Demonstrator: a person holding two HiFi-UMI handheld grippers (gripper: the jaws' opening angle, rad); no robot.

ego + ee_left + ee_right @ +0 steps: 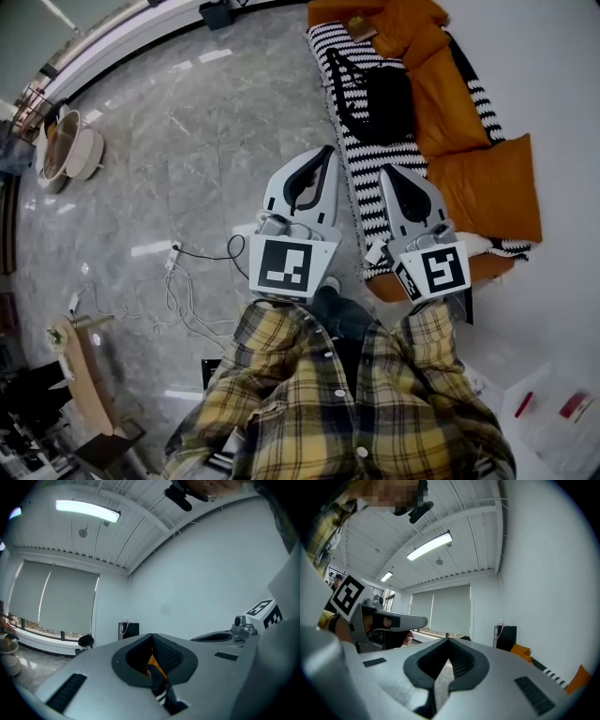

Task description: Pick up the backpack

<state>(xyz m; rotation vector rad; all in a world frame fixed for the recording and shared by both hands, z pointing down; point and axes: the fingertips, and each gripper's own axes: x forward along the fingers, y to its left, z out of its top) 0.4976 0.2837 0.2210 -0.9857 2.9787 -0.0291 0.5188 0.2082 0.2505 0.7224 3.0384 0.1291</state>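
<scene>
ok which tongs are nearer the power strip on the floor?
Left. Left tongs hang just right of the power strip in head view; right tongs farther off, over the sofa.

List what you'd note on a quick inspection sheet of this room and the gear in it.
Surface: grey stone floor; sofa with orange cushions and striped cover.
Job's things: black backpack lying on the sofa, untouched.
Clutter: round white container and small wooden table on the floor.
Grippers: left gripper and right gripper both shut, empty, apart from the backpack.
Cables: white cable trailing over the floor.
Surroundings: white wall, window blinds, ceiling light.
</scene>
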